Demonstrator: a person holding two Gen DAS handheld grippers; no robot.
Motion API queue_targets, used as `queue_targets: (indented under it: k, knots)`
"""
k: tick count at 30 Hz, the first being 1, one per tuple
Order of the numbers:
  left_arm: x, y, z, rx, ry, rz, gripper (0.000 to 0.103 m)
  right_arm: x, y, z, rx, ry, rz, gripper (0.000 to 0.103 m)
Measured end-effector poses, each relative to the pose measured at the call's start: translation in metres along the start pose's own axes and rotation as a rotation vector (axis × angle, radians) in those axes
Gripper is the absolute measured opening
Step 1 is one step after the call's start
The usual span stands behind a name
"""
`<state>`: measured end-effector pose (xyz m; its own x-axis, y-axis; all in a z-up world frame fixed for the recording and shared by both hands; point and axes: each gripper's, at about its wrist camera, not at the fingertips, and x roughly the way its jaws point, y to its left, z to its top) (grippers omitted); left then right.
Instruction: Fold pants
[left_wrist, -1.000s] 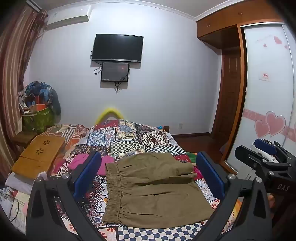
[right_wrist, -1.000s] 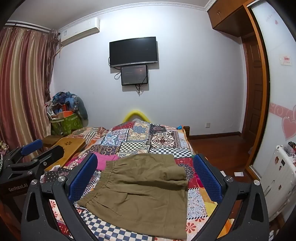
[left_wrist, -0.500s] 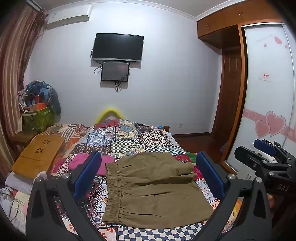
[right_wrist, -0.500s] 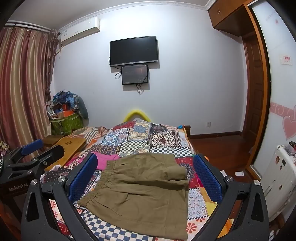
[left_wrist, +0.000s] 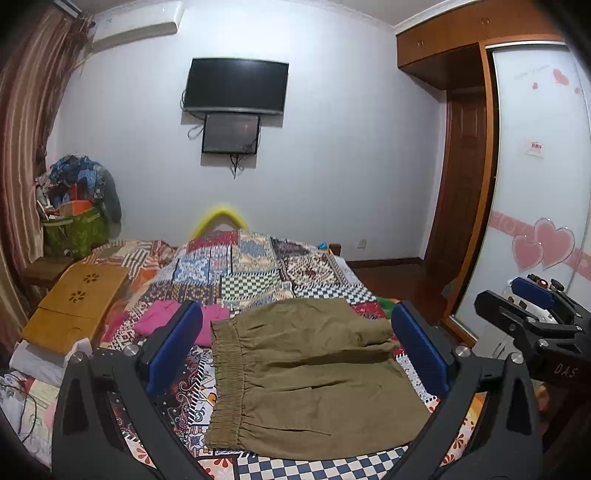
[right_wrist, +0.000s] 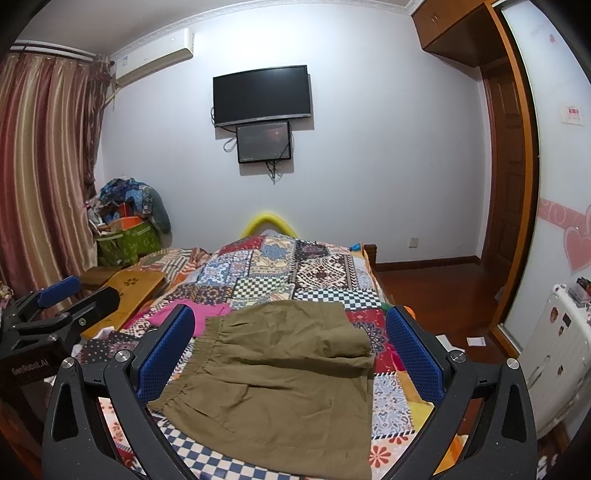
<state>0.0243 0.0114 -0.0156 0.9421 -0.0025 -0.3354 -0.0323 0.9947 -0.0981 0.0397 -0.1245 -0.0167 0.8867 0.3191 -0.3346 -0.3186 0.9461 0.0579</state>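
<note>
Olive-brown pants (left_wrist: 310, 376) lie folded on the patchwork bed, elastic waistband to the left, the folded legs resting on top at the far side. They also show in the right wrist view (right_wrist: 280, 373). My left gripper (left_wrist: 295, 350) is open and empty, held above the near edge of the pants. My right gripper (right_wrist: 291, 350) is open and empty too, held above the pants from the right. Each gripper shows at the edge of the other's view: the right one (left_wrist: 532, 314) and the left one (right_wrist: 59, 306).
A pink garment (left_wrist: 173, 321) lies on the patchwork bedspread (left_wrist: 255, 273) left of the pants. A wooden lap desk (left_wrist: 77, 306) sits at the bed's left side. A wardrobe with heart stickers (left_wrist: 543, 221) stands to the right. A white radiator (right_wrist: 554, 354) stands at right.
</note>
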Motion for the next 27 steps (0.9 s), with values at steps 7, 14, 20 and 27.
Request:
queue_targets:
  k: [7, 14, 20, 27]
  knots:
    - [0.062, 0.018, -0.015, -0.012, 0.165, 0.025, 0.103, 0.029, -0.024, -0.014, 0.007, 0.078, -0.076, 0.103]
    - [0.130, 0.051, -0.039, -0.043, 0.306, 0.080, 0.103, 0.065, -0.052, -0.031, -0.005, 0.201, -0.153, 0.103]
    - [0.178, 0.079, -0.052, -0.030, 0.372, 0.116, 0.103, 0.105, -0.077, -0.041, -0.005, 0.297, -0.163, 0.103]
    - [0.239, 0.111, -0.068, -0.009, 0.463, 0.124, 0.091, 0.160, -0.103, -0.048, 0.014, 0.383, -0.135, 0.103]
